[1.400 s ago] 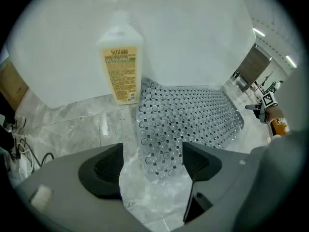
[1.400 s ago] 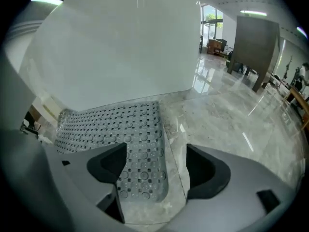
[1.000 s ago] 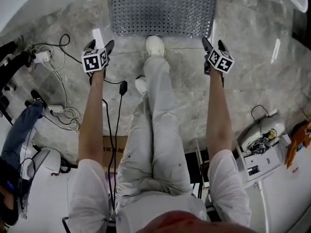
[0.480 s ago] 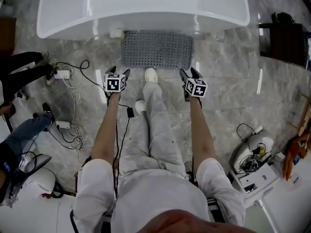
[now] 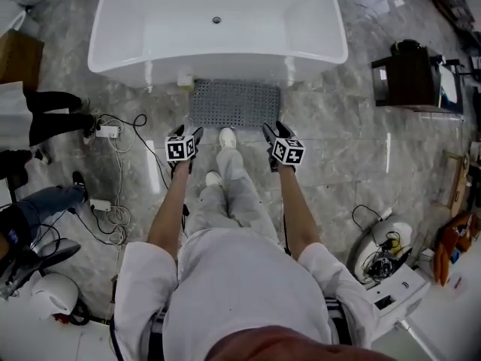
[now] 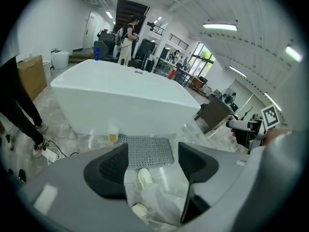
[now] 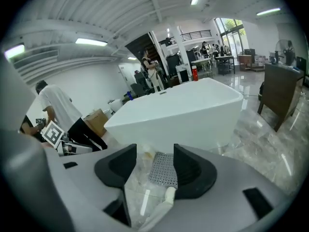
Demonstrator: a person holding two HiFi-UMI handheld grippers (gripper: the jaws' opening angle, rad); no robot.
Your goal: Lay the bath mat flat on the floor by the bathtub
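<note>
Bath mat [image 5: 234, 104] lies flat beside the bathtub [image 5: 218, 28]; left tongs [image 5: 186, 131] and right tongs [image 5: 274, 127] closing, empty

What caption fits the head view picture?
Gray bath mat lies flat on the floor beside the white bathtub, a person standing near it.

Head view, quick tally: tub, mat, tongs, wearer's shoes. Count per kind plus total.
tub: 1
mat: 1
tongs: 2, left tongs and right tongs, both closing with nothing between them
shoes: 2
Total: 6
</note>
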